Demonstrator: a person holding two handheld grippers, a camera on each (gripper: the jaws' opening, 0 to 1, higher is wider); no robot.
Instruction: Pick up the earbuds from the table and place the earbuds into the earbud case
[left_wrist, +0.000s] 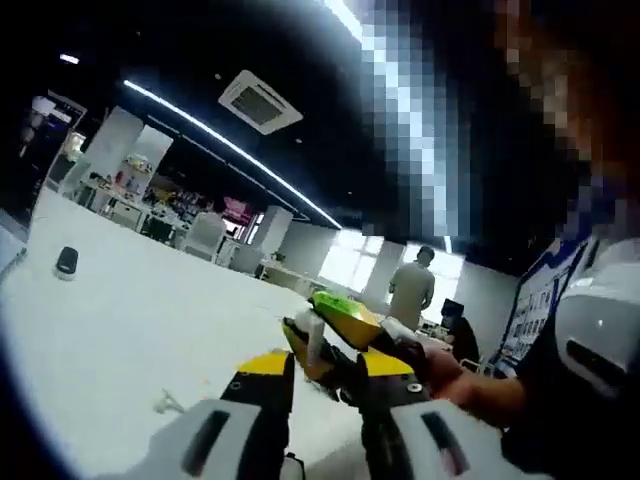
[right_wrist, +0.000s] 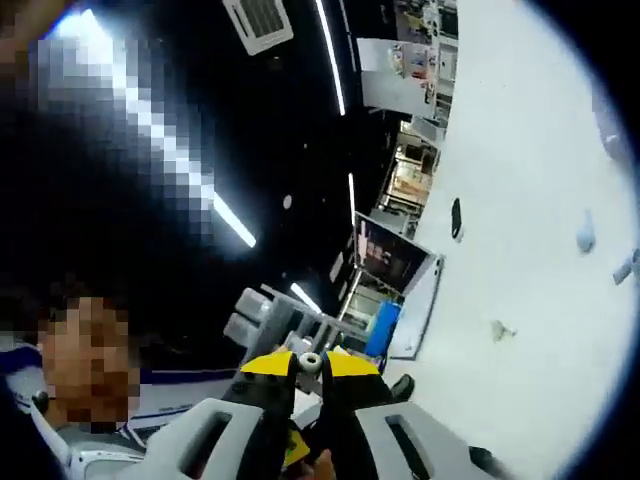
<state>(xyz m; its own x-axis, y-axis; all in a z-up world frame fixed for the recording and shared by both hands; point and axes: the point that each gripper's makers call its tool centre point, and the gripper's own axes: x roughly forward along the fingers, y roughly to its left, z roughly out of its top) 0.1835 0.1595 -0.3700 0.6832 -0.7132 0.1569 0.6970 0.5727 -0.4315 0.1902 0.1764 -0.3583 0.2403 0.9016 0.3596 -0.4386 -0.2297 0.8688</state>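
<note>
Left gripper view: left tool (left_wrist: 325, 365) released, its 2 yellow-tipped jaws standing apart. Just ahead of the gap, right tool (left_wrist: 322, 335) reaching in from the right, gripped by a hand (left_wrist: 445, 372), with a small white earbud (left_wrist: 314, 332) nipped at its tip. White counter (left_wrist: 130, 310) spreading ahead and to the left of the left tool. Near the left jaw, a small pale piece (left_wrist: 165, 403) lying on the counter; cannot tell what. Well ahead and to the left, a small dark object (left_wrist: 66, 262) sitting on the counter, too small to name. Far ahead, a person (left_wrist: 410, 288) standing with back turned.

Right gripper view: right tool clenched on the earbud (right_wrist: 311, 360), white piece pinched between the 2 yellow jaw tips, lifted clear of the counter. Counter to the right of the tool, carrying the dark object (right_wrist: 456, 218), the pale piece (right_wrist: 497, 329) and 2 bluish bits (right_wrist: 585, 237) farther right, all well apart from the tool.
</note>
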